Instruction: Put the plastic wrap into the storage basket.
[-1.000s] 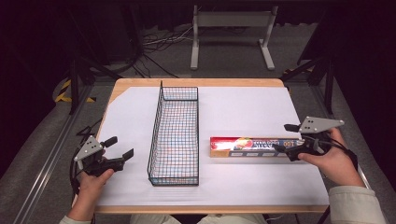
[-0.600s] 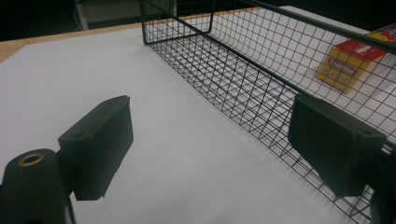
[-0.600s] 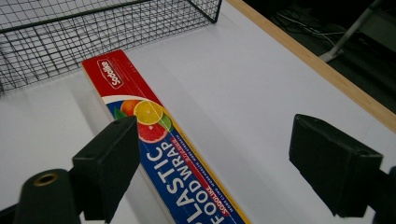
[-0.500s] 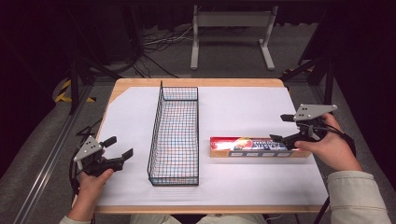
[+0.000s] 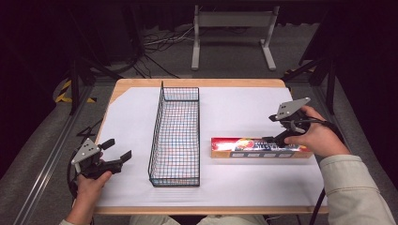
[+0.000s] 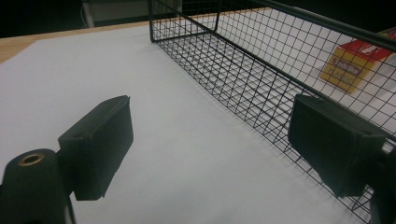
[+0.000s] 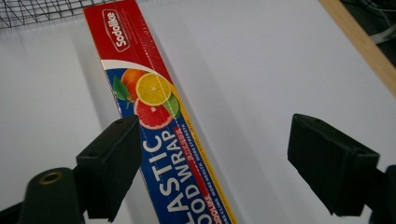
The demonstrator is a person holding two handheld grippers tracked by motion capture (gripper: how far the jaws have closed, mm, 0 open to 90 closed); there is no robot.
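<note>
While the right gripper (image 5: 276, 127) hangs over the right end of the plastic food wrap box (image 5: 260, 147), its two black jaws stand well apart with nothing pressed between them. In the right gripper view the box (image 7: 159, 116) runs lengthwise away from the claw, from just beside the left jaw at the bottom up toward the wire basket (image 7: 42, 11) at the top edge; the left jaw overlaps the box's blue printed face, while the right jaw sits off to the side above bare white paper (image 7: 261, 70). The box lies flat on the paper, its red end farthest from the claw and its citrus picture just ahead of the left jaw. No pad touches the carton as far as the view shows.

Seen from the high view, the box lies just beside the long right wall of the wire basket (image 5: 176, 136), and the person's right hand (image 5: 313, 137) wraps the gripper above the box's far right end.

Well apart on the other side of the basket, the left gripper (image 5: 117, 151) is low over the paper near the table's (image 5: 141, 84) front left corner, its jaws likewise spread and empty. From that claw's own view the basket (image 6: 261, 70) stretches ahead and to the right of the right jaw, and the box's end (image 6: 357, 63) shows through the mesh beyond it.
</note>
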